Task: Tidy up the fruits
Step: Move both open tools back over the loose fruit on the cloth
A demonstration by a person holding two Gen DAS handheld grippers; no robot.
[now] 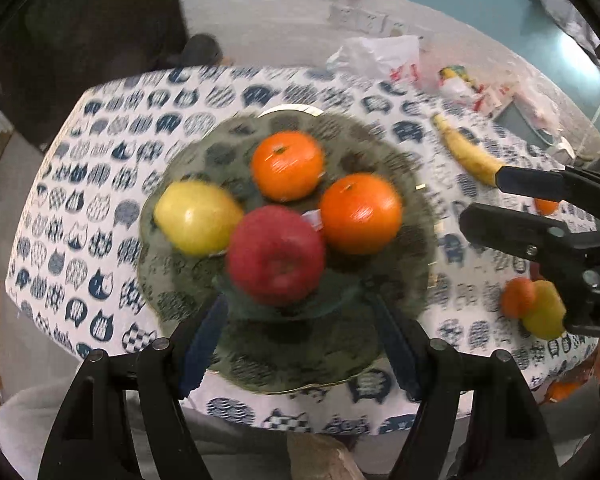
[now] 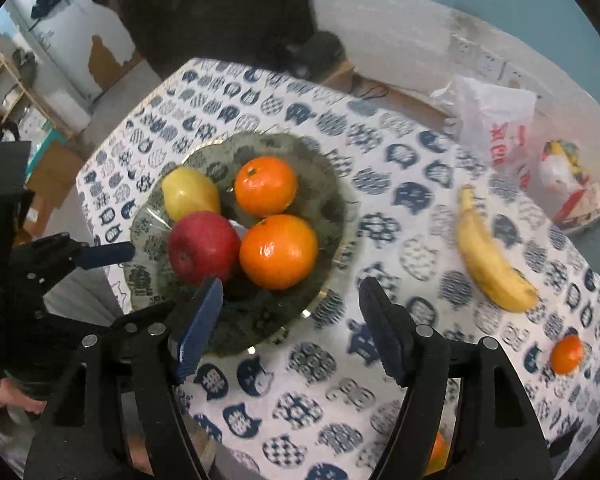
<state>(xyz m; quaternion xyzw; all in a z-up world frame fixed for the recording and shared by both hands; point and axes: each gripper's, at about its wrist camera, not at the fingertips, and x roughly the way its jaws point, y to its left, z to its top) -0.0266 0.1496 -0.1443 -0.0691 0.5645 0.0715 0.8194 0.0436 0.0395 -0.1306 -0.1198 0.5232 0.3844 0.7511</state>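
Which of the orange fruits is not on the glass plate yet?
The small orange lying alone on the tablecloth, past the banana. The other two oranges already sit on the plate.

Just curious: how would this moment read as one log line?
plate: apple, pear, two oranges | banana on table | left gripper open | right gripper open

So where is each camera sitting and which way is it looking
Left wrist: rides the left gripper, looking steeply down between its open fingers at the plate and apple; the right gripper enters from the right.
Right wrist: rides the right gripper, looking down at the tablecloth just right of the plate; the left gripper and a hand show at left.
Shared: plate, apple, pear, oranges, banana.
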